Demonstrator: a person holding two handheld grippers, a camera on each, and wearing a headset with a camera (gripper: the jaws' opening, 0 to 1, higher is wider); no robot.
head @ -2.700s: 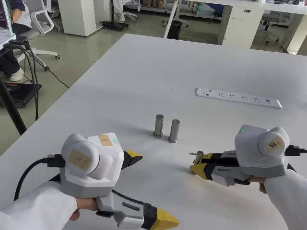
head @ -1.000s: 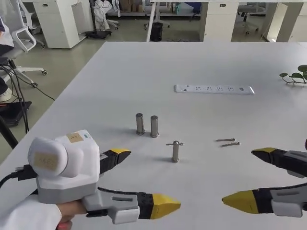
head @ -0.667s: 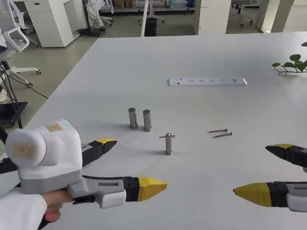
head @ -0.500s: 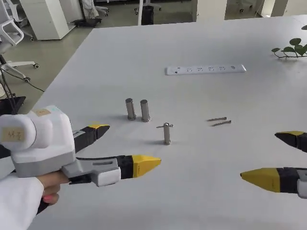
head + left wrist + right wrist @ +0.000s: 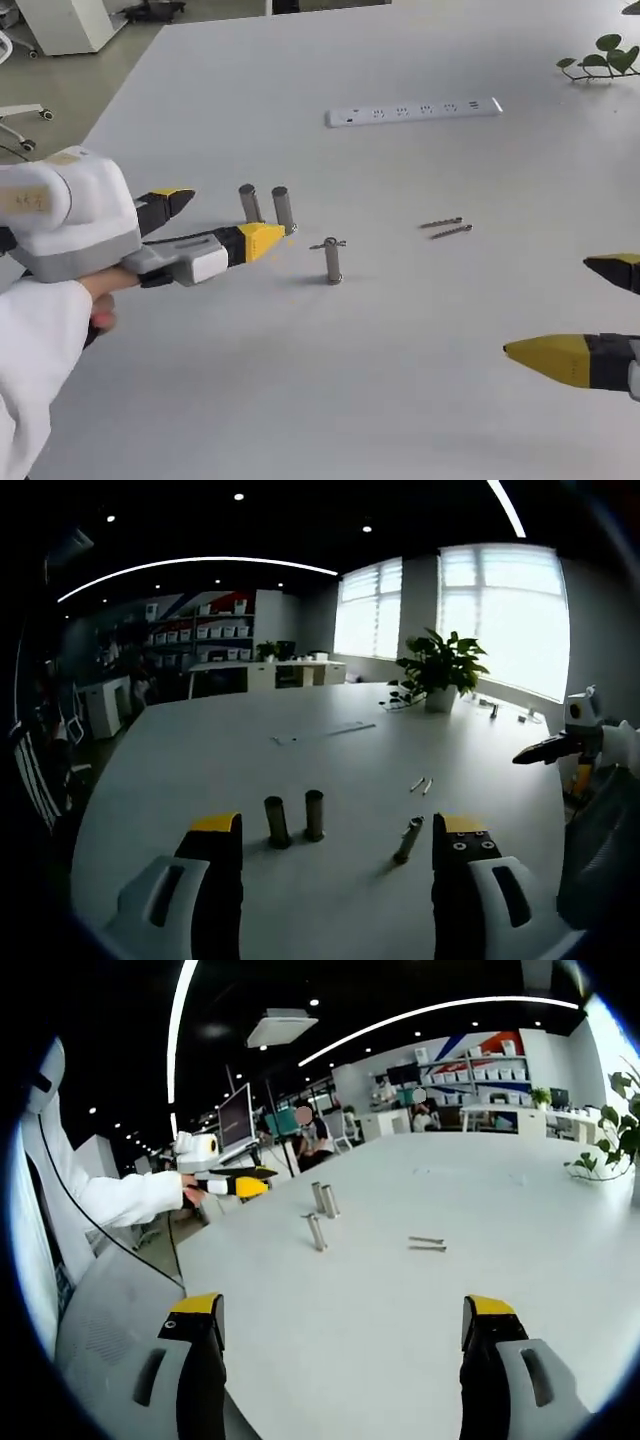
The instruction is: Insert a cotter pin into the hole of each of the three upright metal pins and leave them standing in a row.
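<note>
Left gripper (image 5: pixel 237 213): jaws wide apart, empty, left of the upright fitted metal pin (image 5: pixel 333 262), which carries a cotter pin through its top. Two bare metal pins (image 5: pixel 248 203) stand side by side left of the fitted pin, ahead between these jaws. Right gripper (image 5: pixel 549 305): jaws apart, empty, well right of the fitted pin; two loose cotter pins (image 5: pixel 440 223) lie flat between.

The right gripper (image 5: pixel 549 305) is cut off at the edge; the loose cotter pins (image 5: pixel 441 222) show no detail.
</note>
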